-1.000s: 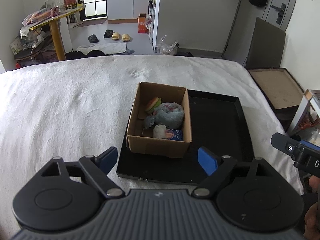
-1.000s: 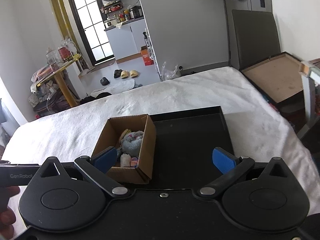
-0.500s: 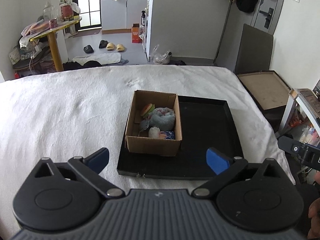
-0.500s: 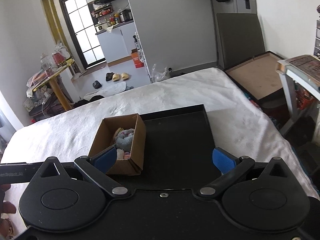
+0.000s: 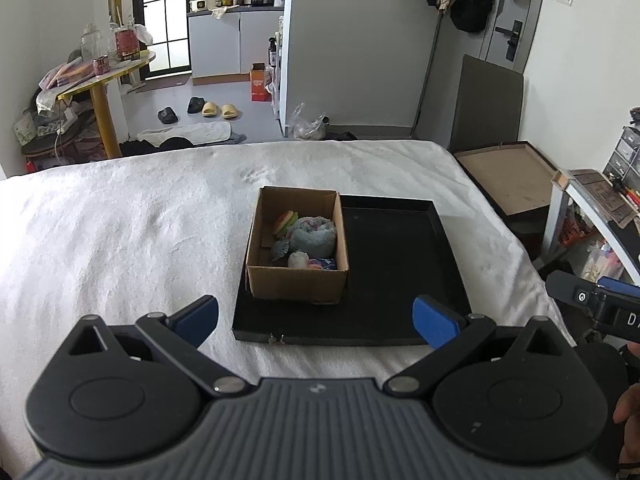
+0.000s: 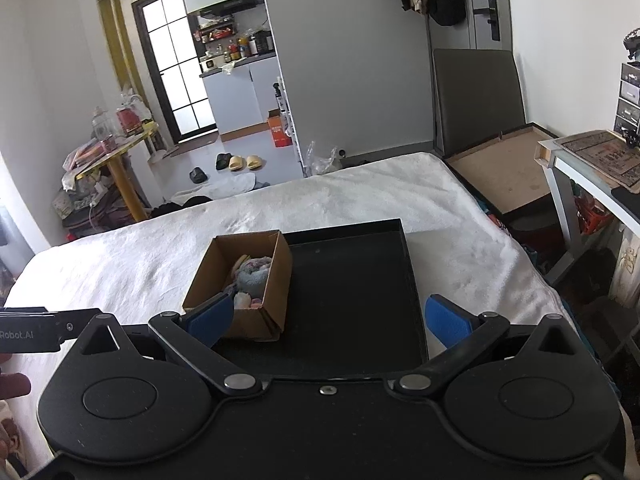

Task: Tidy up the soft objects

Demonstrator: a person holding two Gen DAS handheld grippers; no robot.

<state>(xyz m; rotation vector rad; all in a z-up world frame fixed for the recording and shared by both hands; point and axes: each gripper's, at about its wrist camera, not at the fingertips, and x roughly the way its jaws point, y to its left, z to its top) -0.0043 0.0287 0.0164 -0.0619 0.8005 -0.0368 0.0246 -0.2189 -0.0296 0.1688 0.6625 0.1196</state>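
Hovering wide and empty: left gripper (image 5: 316, 318). Sitting straight ahead, filling the tray's (image 5: 400, 264) left side, long axis running away: cardboard box (image 5: 296, 280) holding soft toys (image 5: 310, 236). Gaping empty too, box lying left of centre: right gripper (image 6: 326, 318).

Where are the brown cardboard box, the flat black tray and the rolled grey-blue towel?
Brown cardboard box (image 5: 296, 282): left wrist view, near outer wall.
Flat black tray (image 5: 396, 256): left wrist view, bare floor.
Rolled grey-blue towel (image 5: 316, 236): left wrist view, middle of the roll.

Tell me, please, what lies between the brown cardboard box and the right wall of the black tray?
Only bare tray floor: both wrist views show the brown cardboard box against the black tray's left side.
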